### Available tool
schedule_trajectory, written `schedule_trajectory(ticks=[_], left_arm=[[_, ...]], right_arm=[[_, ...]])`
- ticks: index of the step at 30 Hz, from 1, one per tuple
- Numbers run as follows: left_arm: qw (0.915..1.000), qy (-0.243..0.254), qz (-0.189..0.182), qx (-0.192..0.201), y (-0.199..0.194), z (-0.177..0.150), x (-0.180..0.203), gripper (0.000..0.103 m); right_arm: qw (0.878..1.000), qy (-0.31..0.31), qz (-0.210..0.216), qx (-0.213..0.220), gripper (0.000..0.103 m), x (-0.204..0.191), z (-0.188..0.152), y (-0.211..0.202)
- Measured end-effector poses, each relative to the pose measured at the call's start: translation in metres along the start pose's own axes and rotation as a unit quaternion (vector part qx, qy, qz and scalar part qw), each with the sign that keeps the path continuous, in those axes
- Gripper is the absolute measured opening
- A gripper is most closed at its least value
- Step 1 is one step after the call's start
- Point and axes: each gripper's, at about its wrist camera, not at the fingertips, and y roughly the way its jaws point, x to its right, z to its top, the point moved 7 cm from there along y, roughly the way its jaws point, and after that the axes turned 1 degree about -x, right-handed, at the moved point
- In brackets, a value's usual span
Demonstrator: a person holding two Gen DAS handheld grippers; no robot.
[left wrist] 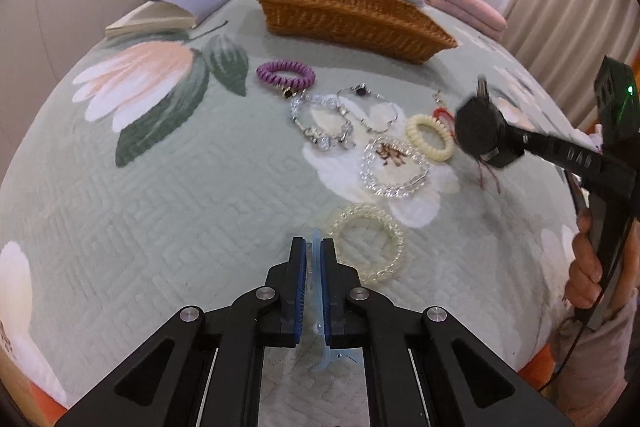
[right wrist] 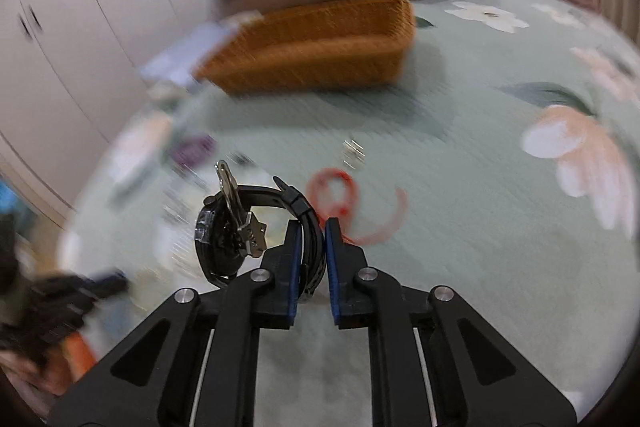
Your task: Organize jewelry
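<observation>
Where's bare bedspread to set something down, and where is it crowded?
Free: the bedspread left of the clear coil band, below the pink flower print; also the strip in front of the wicker basket. Crowded: bracelets between purple coil and cream coil.

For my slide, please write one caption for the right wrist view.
Right hand-held gripper shut on a black watch above the floral bedspread, wicker basket beyond.

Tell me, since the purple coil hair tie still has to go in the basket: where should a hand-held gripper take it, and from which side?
Grip the near arc of the purple coil hair tie, coming from above with one finger inside the ring and one outside. It lies flat on the quilt as an open loop, so its thick coil offers a graspable band. Probably avoid its right near edge, where a dark charm and the crystal bracelet lie close.
</observation>
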Motion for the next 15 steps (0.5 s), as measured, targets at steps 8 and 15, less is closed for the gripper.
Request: schedule_trajectory(ticks=[8, 15], left_arm=[[0.9999, 0.007, -0.002, 0.014, -0.007, 0.002, -0.007, 0.007], [0.9994, 0.010, -0.021, 0.025, -0.010, 0.006, -0.005, 0.007]], right_arm=[[0.994, -0.012, -0.103, -0.026, 0.009, 0.006, -0.010, 0.025], [0.999, 0.015, -0.008, 0.030, 0.009, -0.009, 0.000, 0.001]])
